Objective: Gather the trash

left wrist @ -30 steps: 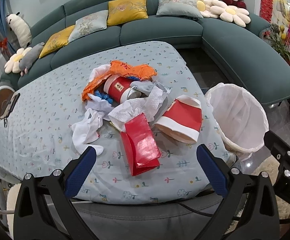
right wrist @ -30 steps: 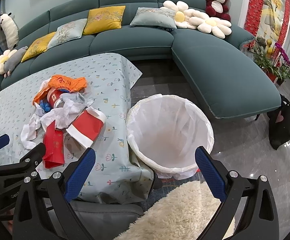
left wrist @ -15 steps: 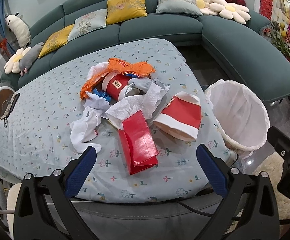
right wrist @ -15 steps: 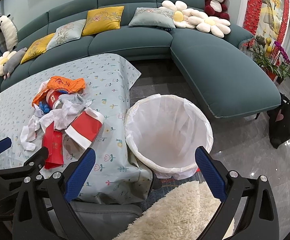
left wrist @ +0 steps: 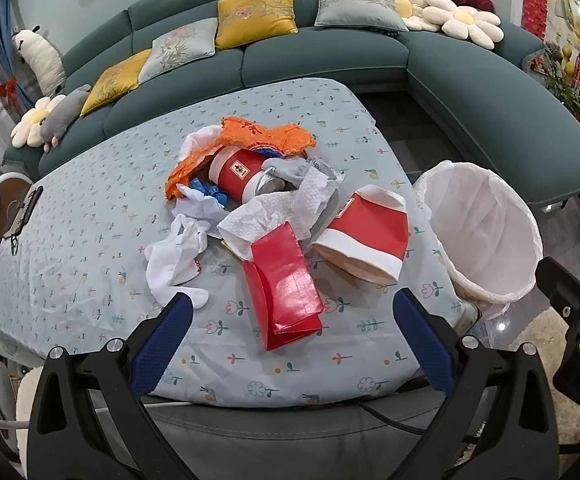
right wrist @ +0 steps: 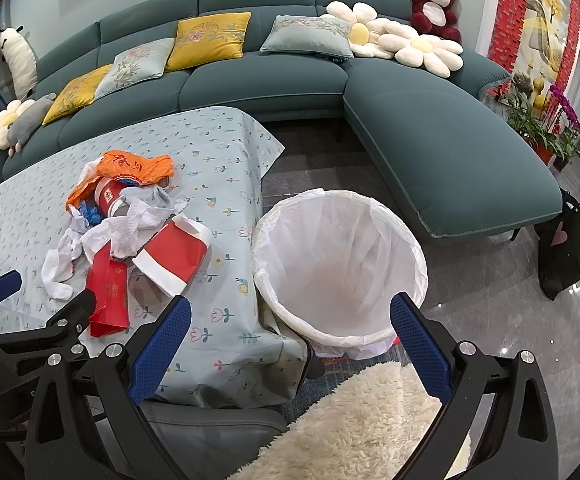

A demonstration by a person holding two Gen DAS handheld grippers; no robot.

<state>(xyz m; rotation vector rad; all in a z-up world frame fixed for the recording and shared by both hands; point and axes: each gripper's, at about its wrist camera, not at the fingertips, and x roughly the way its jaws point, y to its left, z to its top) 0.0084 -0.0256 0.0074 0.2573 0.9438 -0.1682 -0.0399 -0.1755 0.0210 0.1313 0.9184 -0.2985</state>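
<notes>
**Nothing binned yet: the pile sat whole and both grippers were empty**

Nearest the lens at the bottom of the left wrist view, the left gripper (left wrist: pixel 290 330) stood wide open with nothing between its blue pads, above the near edge of the table (left wrist: pixel 70 272). The right gripper (right wrist: pixel 290 334), low in its own frame, was equally spread and empty, poised over the rim of the bin (right wrist: pixel 340 268).

Just beyond the left gripper lay a flat red paper bag (left wrist: pixel 286 292), centre frame, with a red-and-white paper cup (left wrist: pixel 364 240) on its side to the right. White gloves (left wrist: pixel 178 256) sprawled left of centre, touching crumpled tissue (left wrist: pixel 278 210). Further back lay a red can (left wrist: pixel 238 174) under an orange wrapper (left wrist: pixel 266 136).

The white-lined bin, right of the table, looked empty as far as its inside showed. By that reckoning the whole job remained: every piece had to be lifted and dropped in.
</notes>
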